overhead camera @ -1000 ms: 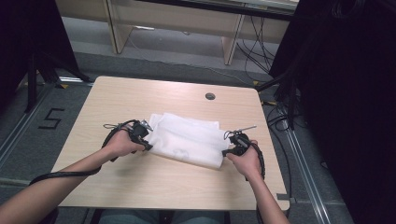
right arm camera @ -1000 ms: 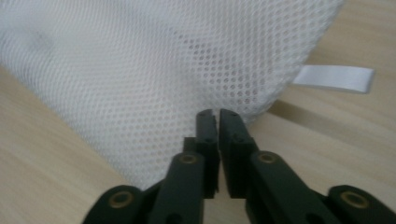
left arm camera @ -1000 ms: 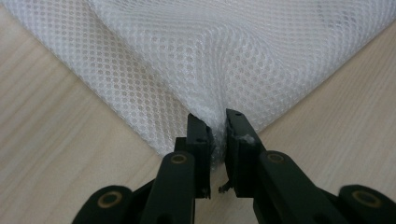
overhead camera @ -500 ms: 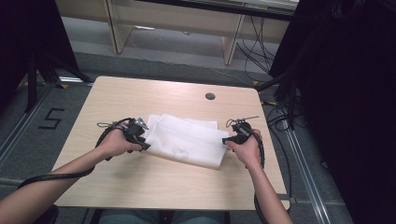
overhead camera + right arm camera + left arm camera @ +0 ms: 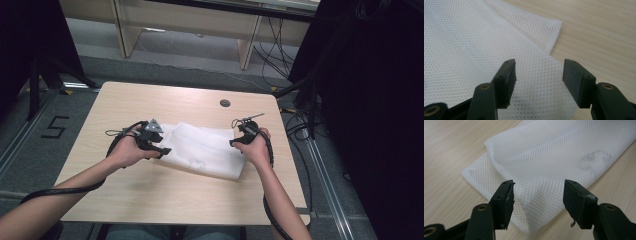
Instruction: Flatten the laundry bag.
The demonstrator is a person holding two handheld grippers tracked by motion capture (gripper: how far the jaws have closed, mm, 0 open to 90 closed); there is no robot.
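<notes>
A folded white mesh cloth point(image 5: 202, 149) lies flat on the wooden table point(image 5: 150, 200), near its middle. My left gripper point(image 5: 161, 149) hovers at the cloth's left edge, and its jaws have just been opening. In the left gripper view they stand wide apart point(image 5: 538, 195) just above the mesh point(image 5: 554, 157), gripping nothing. My right gripper point(image 5: 235, 142) is at the cloth's right edge, its jaws also just opened. The right gripper view has them spread point(image 5: 538, 75) over the mesh point(image 5: 466, 50), pressing on nothing.
A round cable hole point(image 5: 225, 103) sits in the table top behind the cloth. Cables trail from both grippers off the front edge. Desk legs point(image 5: 247, 45) and wires stand on the floor beyond; a dark curtain point(image 5: 380, 100) hangs at the right.
Both grippers have let go of the cloth, which now lies flatter. The right hand has drawn outward to the right edge, and the left has lifted slightly.
</notes>
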